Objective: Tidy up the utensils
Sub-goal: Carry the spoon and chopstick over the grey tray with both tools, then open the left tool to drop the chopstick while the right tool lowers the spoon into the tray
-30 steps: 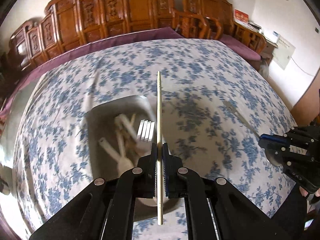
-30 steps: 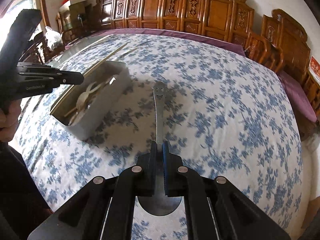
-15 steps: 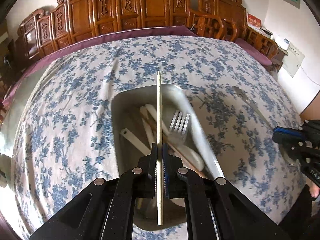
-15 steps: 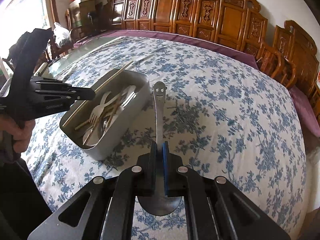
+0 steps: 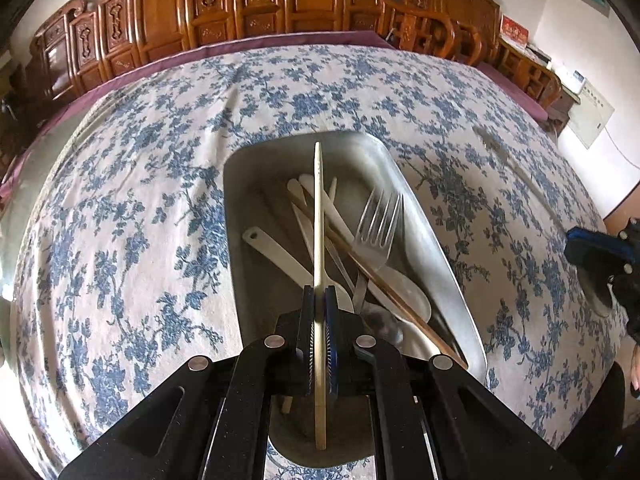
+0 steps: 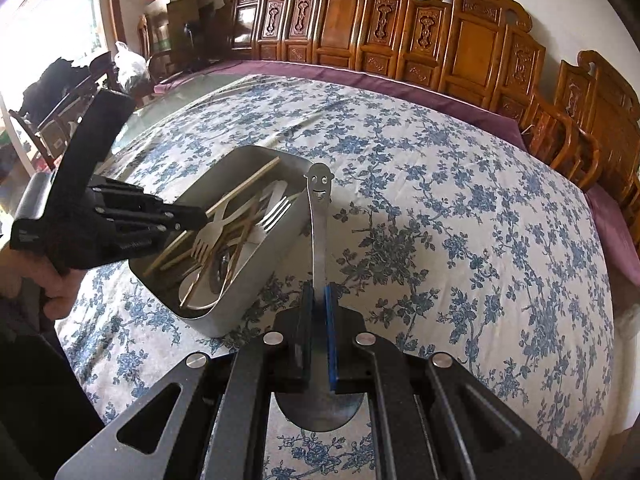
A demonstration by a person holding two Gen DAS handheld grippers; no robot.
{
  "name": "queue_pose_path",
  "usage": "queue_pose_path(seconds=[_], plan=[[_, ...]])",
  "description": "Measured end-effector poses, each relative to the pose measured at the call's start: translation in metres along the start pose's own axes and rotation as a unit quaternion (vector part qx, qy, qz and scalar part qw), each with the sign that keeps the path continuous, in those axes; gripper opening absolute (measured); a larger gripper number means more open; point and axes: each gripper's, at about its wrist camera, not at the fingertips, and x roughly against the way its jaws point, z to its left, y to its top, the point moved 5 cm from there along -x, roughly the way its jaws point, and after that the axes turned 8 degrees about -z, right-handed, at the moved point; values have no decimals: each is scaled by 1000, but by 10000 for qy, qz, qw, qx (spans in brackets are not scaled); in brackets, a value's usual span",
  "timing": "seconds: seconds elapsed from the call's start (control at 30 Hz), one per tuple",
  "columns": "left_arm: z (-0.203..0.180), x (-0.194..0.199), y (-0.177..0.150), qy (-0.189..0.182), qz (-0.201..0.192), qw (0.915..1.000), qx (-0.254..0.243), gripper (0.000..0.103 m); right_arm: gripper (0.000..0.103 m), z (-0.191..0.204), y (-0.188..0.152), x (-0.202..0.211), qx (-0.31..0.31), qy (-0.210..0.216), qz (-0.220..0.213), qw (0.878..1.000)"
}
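My left gripper (image 5: 319,300) is shut on a pale wooden chopstick (image 5: 318,216) and holds it lengthwise just above the metal tray (image 5: 436,248). The tray holds a metal fork (image 5: 378,228), white plastic spoons (image 5: 276,252) and brown chopsticks (image 5: 376,276). My right gripper (image 6: 319,294) is shut on a steel spoon with a smiley-face handle (image 6: 319,204), right of the tray (image 6: 256,280). The left gripper (image 6: 188,216) and its chopstick (image 6: 240,188) also show in the right wrist view. The right gripper (image 5: 592,248) shows at the right edge of the left wrist view.
The table carries a white cloth with blue flowers (image 6: 460,220). Carved wooden chairs (image 6: 400,36) line the far edge and right side. A person's hand (image 6: 52,284) holds the left gripper.
My left gripper has moved with the chopstick from beside the tray to over its middle. My right gripper has brought the spoon closer to the tray's right wall.
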Motion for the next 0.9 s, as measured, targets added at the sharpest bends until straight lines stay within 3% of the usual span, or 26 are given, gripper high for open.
queue_pose_path(seconds=[0.27,0.4,0.9], plan=[[3,4,1,48,-66,9999,109,7,7,4,3,2,5,18,-28,10000],[6,15,6,74,-252,9995,185,19,7,10,10,4,5,45,-70,10000],[37,41,19,356,-654,9967,317,22,7,48,35,-24,-68,331,-57,9994]])
